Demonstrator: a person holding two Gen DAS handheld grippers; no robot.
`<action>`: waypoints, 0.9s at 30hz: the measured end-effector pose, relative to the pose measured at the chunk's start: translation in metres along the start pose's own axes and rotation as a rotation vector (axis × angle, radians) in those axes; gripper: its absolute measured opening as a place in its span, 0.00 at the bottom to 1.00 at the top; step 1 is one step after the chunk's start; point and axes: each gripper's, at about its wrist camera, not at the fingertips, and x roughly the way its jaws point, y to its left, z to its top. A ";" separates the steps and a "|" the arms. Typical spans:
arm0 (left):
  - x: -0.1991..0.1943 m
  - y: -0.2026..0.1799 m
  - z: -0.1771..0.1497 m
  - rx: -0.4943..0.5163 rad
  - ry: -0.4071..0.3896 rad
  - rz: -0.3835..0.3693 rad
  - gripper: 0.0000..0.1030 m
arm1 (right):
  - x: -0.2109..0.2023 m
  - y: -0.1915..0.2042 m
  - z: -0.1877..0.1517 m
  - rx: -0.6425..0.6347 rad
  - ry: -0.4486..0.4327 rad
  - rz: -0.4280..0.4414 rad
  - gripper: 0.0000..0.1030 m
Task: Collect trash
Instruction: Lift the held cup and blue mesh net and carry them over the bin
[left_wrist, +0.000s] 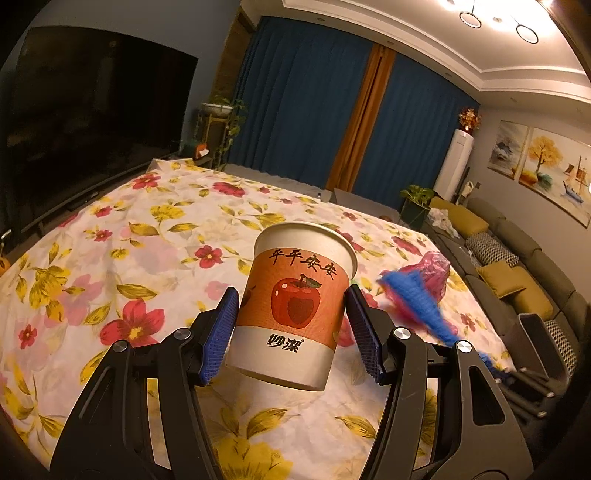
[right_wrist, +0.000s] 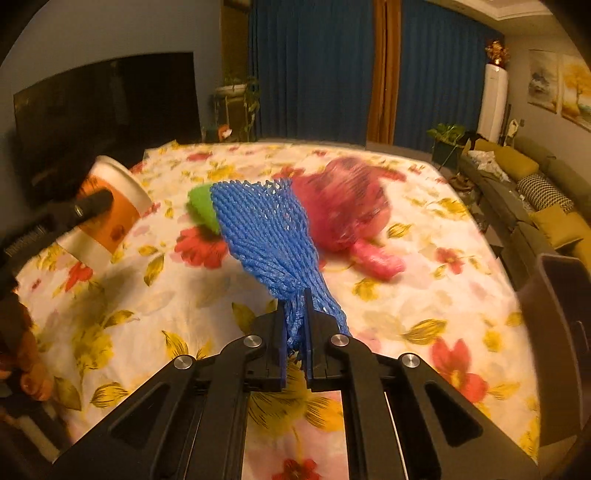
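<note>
A paper cup (left_wrist: 295, 295) with an orange band and a red apple hangs tilted above the flowered tablecloth (left_wrist: 147, 240), with my left gripper (left_wrist: 291, 291) shut on its sides. The right wrist view shows the same cup (right_wrist: 110, 214) at the left, one black finger (right_wrist: 92, 203) across it. My right gripper (right_wrist: 295, 295) is shut on the bunched end of a blue foam net (right_wrist: 262, 229), which fans out ahead and is blurred. Behind the net lie a pink plastic bag (right_wrist: 343, 206) and something green (right_wrist: 201, 206). In the left wrist view the net (left_wrist: 417, 299) and the bag (left_wrist: 432, 269) are to the right of the cup.
A dark bin (right_wrist: 557, 332) stands off the table's right edge, with a sofa (right_wrist: 535, 184) and cushions behind it. A large black television (left_wrist: 92, 129) is beyond the table's left side. A person's hand (right_wrist: 33, 384) shows at the lower left.
</note>
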 end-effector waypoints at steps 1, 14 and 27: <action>0.000 -0.001 0.000 0.000 0.002 -0.005 0.57 | -0.007 -0.003 0.001 0.004 -0.014 -0.004 0.07; -0.029 -0.063 -0.002 0.112 -0.023 -0.096 0.57 | -0.075 -0.049 0.001 0.054 -0.128 -0.070 0.07; -0.061 -0.191 -0.003 0.259 -0.046 -0.313 0.57 | -0.128 -0.157 -0.023 0.226 -0.203 -0.206 0.07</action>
